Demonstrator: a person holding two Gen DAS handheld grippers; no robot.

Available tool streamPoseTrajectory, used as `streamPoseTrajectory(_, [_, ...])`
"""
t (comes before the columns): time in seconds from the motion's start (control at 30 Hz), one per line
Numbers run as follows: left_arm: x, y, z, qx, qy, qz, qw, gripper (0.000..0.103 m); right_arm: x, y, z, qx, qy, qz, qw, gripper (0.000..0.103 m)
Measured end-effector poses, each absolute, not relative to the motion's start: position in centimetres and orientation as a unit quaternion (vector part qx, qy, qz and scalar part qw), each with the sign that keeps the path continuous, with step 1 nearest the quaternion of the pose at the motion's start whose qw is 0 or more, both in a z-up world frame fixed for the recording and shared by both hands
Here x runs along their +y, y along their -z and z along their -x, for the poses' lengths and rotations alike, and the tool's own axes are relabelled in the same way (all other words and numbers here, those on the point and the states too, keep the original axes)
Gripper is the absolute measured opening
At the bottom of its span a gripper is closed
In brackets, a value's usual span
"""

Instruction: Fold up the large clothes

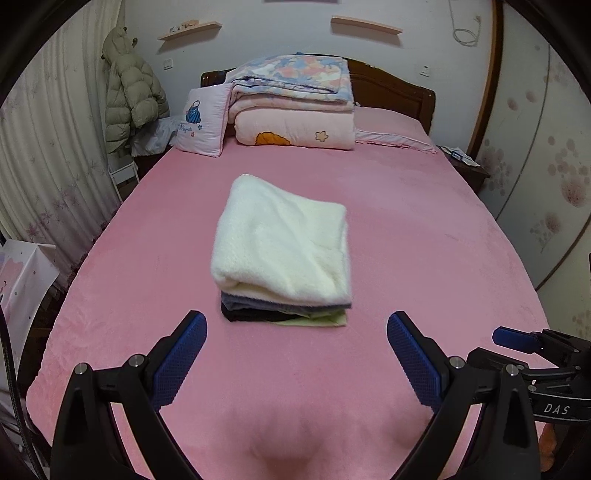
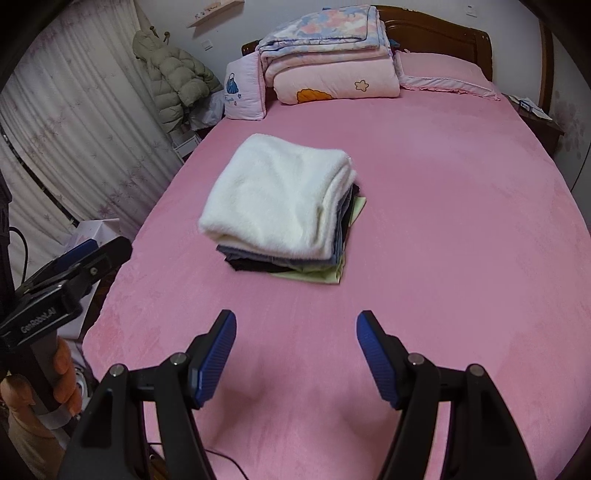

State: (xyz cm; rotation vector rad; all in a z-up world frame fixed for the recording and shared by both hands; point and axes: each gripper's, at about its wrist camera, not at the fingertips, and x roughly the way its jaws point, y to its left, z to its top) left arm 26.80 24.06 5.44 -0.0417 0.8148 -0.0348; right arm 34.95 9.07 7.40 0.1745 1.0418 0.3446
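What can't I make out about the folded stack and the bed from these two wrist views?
- Lower garments in the stack: only their edges show under the white fleece, both views; their kind is unclear.
- Items on the wall shelf: too small to identify, left view.
- Papers on the nightstand: small and warped near the edge.
- Near edge of the bed: hidden behind the open left gripper and open right gripper.

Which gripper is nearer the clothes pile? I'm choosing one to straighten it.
Left, narrowly. The left gripper hangs open straight before the clothes pile; the right gripper, also open, sits farther back and rightward.
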Motion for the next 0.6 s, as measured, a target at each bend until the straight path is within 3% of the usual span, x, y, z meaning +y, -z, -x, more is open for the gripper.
streamPoseTrajectory(0.27, [19.7,-8.6,-17.4,0.379,0.049,0.026,0.924,0.098,5.8,-12.1,-26.4,0.468,-0.154,-0.068,0.867,0.068])
streamPoseTrajectory(0.6, [15.3,-7.7,-7.6,0.364,0.058,0.029,0.929,0.101,3.1,-11.5,-18.0,0.445,-0.143,-0.044,0.883,0.068])
